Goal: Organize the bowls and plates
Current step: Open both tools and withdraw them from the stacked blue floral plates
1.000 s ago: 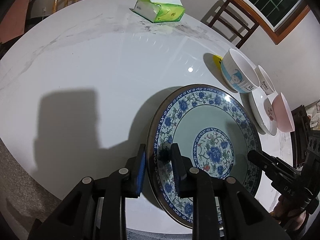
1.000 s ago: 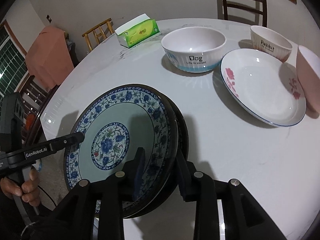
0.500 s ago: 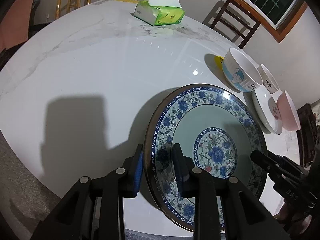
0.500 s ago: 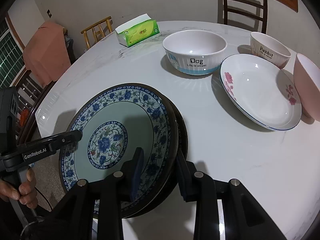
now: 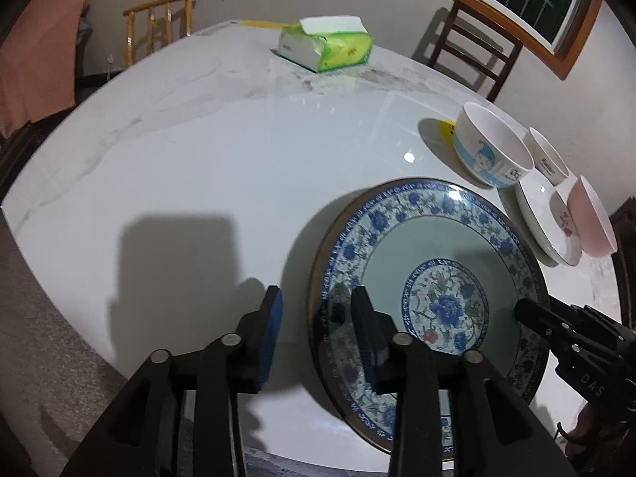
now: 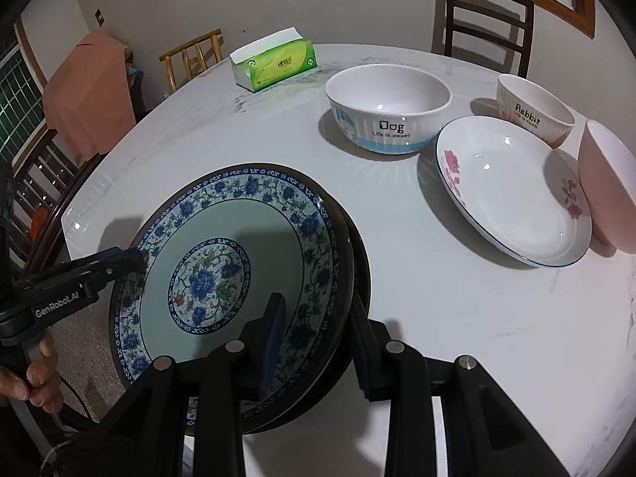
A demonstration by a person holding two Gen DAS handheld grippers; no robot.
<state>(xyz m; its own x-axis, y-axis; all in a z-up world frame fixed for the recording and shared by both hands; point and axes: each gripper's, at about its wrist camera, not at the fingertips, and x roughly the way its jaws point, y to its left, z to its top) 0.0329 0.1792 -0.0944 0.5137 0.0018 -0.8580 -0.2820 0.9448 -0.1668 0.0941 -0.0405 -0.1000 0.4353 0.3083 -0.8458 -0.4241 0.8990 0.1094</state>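
Observation:
A large blue-flowered plate [image 5: 437, 262] [image 6: 222, 230] sits on a second dark-rimmed plate near the table's front edge. My left gripper [image 5: 318, 318] straddles its left rim and its jaws are opening. The outer pad [image 5: 274, 318] stands clear of the rim and the inner finger hovers over the flowered border. My right gripper [image 6: 316, 338] is shut on the opposite rim of the stacked plates, with one finger on top and one outside. Each gripper shows in the other's view, the right gripper [image 5: 556, 326] and the left gripper [image 6: 115, 262].
Behind stand a white "Dog" bowl [image 6: 387, 119], a "Rabbit" bowl [image 6: 532, 107], a white plate with pink flowers [image 6: 512, 190] and a pink bowl [image 6: 608, 190]. A green tissue pack [image 5: 326, 45] lies at the far side. Chairs ring the round marble table [image 5: 179, 151].
My left gripper's jaws have spread, and the outer pad has come away from the plate's rim. The right gripper keeps its hold on the other rim.

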